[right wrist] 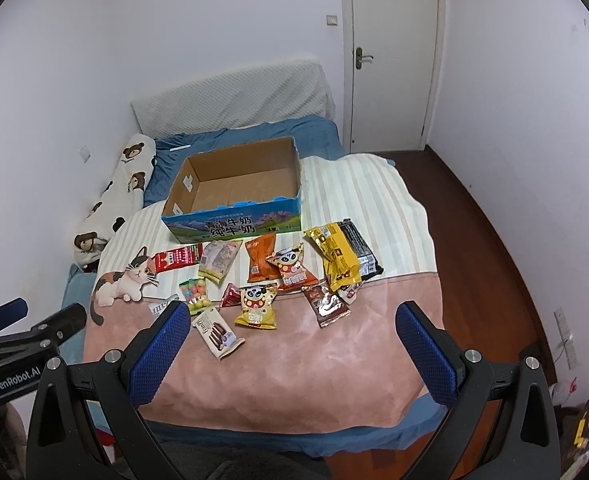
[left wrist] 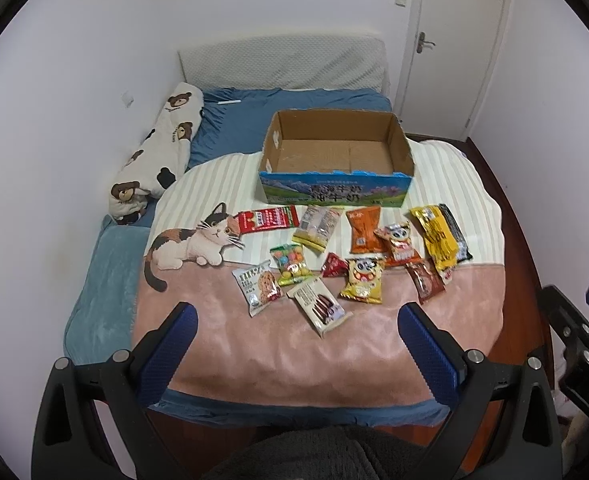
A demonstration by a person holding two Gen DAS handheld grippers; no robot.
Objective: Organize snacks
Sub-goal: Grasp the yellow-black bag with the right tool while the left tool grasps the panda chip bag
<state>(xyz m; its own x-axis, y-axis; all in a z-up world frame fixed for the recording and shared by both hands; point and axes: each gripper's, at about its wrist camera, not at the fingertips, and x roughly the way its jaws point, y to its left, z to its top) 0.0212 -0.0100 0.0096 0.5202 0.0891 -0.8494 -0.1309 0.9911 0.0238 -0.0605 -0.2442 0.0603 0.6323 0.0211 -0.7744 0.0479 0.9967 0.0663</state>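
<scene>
An open, empty cardboard box [left wrist: 336, 188] [right wrist: 230, 226] with a blue printed front stands on the bed blanket. Several snack packets lie in front of it: a red packet [left wrist: 268, 219], an orange packet [left wrist: 364, 229] [right wrist: 260, 263], yellow packets [left wrist: 362, 281] [right wrist: 256, 306], a white chocolate-biscuit packet [left wrist: 320, 310] [right wrist: 216, 333] and a brown packet [right wrist: 326, 305]. My left gripper [left wrist: 296, 322] is open and empty, held above the blanket's near end. My right gripper [right wrist: 290, 320] is open and empty, also above the near end.
The cat-print blanket [left wrist: 294, 360] covers a blue bed. A bear-print pillow [left wrist: 160, 152] lies along the left wall. A white door [right wrist: 394, 56] is at the back right. Dark wood floor [right wrist: 494, 240] runs along the bed's right side.
</scene>
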